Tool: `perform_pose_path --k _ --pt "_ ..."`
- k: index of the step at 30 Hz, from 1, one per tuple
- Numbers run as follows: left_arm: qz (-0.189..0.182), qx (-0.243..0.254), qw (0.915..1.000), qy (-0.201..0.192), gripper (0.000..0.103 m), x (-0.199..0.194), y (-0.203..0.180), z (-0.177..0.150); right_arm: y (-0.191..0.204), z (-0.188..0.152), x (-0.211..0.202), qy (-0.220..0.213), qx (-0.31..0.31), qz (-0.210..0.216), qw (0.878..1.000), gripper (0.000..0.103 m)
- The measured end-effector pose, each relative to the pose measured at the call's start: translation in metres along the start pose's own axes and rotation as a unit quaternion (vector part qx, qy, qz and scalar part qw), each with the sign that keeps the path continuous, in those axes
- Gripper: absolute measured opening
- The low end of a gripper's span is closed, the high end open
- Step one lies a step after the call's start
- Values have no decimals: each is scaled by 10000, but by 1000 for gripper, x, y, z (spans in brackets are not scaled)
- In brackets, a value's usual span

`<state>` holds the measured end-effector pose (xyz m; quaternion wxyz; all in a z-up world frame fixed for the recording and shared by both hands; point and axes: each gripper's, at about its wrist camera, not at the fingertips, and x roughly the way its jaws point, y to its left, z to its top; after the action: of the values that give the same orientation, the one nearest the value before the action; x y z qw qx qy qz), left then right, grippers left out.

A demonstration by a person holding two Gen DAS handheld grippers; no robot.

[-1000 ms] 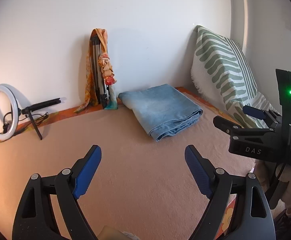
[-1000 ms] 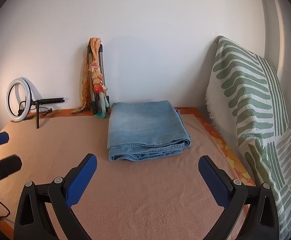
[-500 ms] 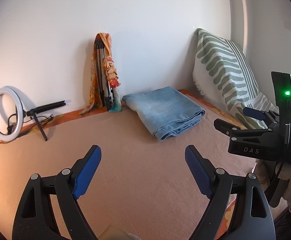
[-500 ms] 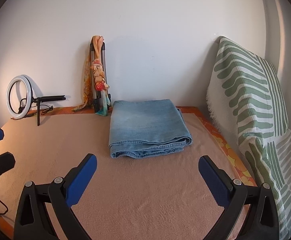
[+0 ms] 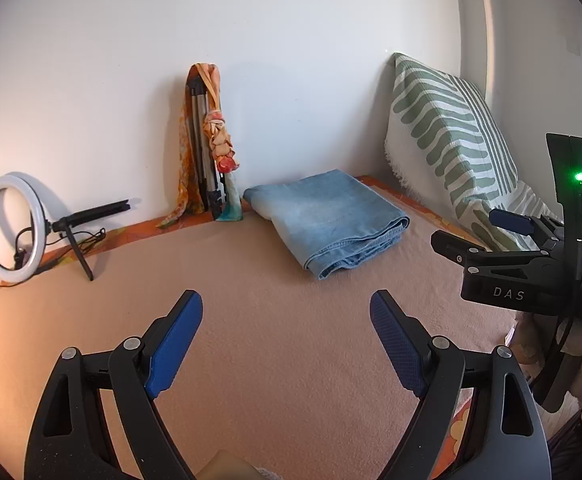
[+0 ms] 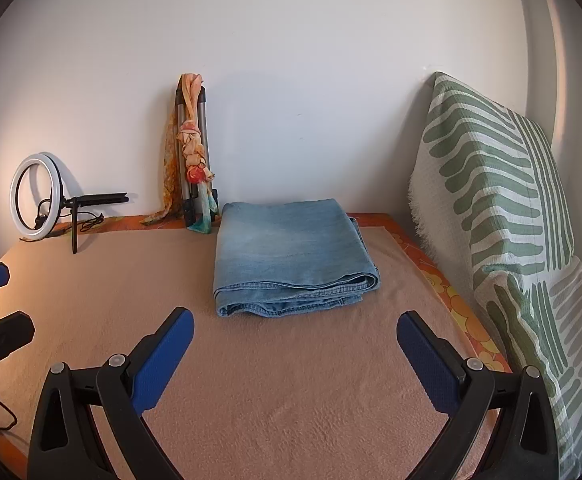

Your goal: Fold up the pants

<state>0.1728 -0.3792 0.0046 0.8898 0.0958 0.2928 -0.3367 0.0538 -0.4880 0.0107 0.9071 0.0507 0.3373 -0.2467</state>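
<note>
Resting: the jeans [image 6: 291,256] lie as a neat stacked rectangle on the peach blanket [image 6: 291,392], near the wall, between tripod [image 6: 193,160] and striped pillow [image 6: 503,208]
Progress: folding looks finished; nothing obvious left
Left gripper [image 5: 287,340]: jaws spread wide, empty, well short of the denim
Right gripper [image 6: 295,354]: likewise wide apart, holding nothing
Writing: "DAS" on the right gripper's body, seen from the left wrist

Peach-blanketed bed [image 6: 291,392], folded jeans [image 6: 291,256], ring light [image 6: 35,196], striped pillow [image 6: 503,216]
</note>
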Motion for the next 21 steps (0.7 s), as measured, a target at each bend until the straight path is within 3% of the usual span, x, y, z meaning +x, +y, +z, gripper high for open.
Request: perform_pose_path --k 21 --pt "15 -37 10000 -29 86 -2 3 2 5 0 -1 -2 -18 36 10000 103"
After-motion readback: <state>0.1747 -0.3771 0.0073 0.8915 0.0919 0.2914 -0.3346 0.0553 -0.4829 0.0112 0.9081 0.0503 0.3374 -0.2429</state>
